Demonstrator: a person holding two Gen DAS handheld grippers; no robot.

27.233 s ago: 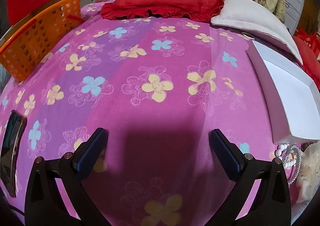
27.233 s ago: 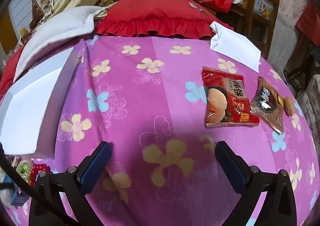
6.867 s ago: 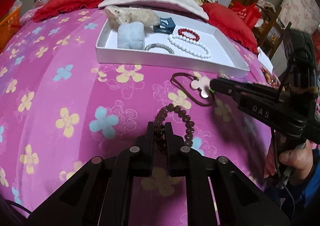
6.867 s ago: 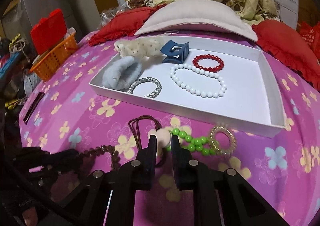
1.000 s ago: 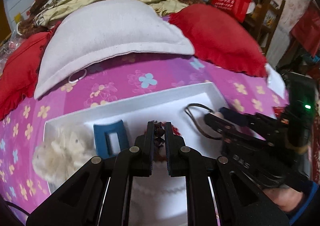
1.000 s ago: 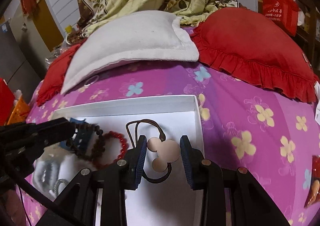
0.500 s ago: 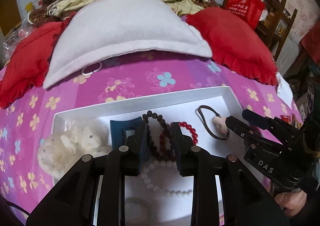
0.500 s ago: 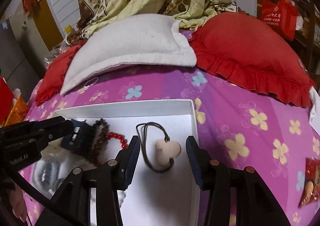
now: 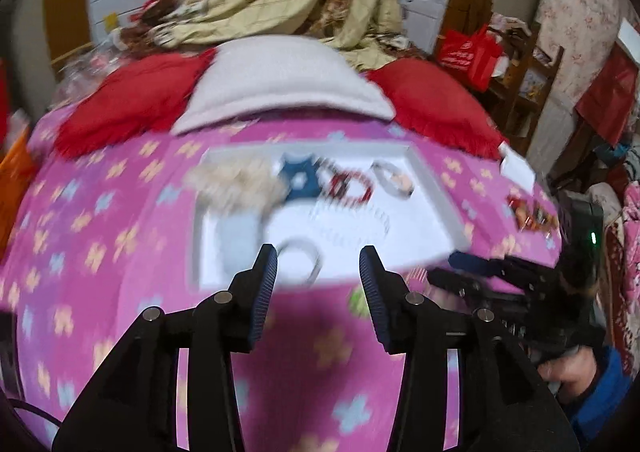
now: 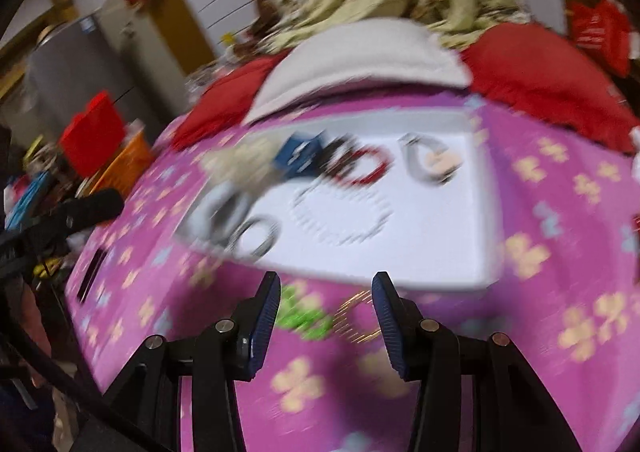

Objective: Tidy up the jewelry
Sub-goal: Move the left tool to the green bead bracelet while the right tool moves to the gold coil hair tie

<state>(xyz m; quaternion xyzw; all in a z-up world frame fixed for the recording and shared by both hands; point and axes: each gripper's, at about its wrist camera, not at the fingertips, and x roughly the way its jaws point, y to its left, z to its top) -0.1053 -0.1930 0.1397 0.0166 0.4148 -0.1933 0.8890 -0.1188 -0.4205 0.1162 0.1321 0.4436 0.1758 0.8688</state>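
The white tray (image 10: 440, 276) lies on the pink flowered bedspread (image 10: 560, 252), near the pillows at its far edge. Blurred inside it: a white bead necklace (image 10: 340, 220) at the middle, a red bead bracelet (image 10: 366, 168) and blue clip (image 10: 298, 156) along the far wall, a silver bangle (image 10: 256, 236) at the near left corner. A green bead string (image 10: 306, 318) lies outside the near wall. The left gripper (image 9: 316, 284), jaws just opening, and right gripper (image 10: 324, 308) stand apart, holding nothing.

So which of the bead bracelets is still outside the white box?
The green bracelet. It lies on the pink bedspread in front of the white box, while the red bracelet and white bracelet lie inside it.
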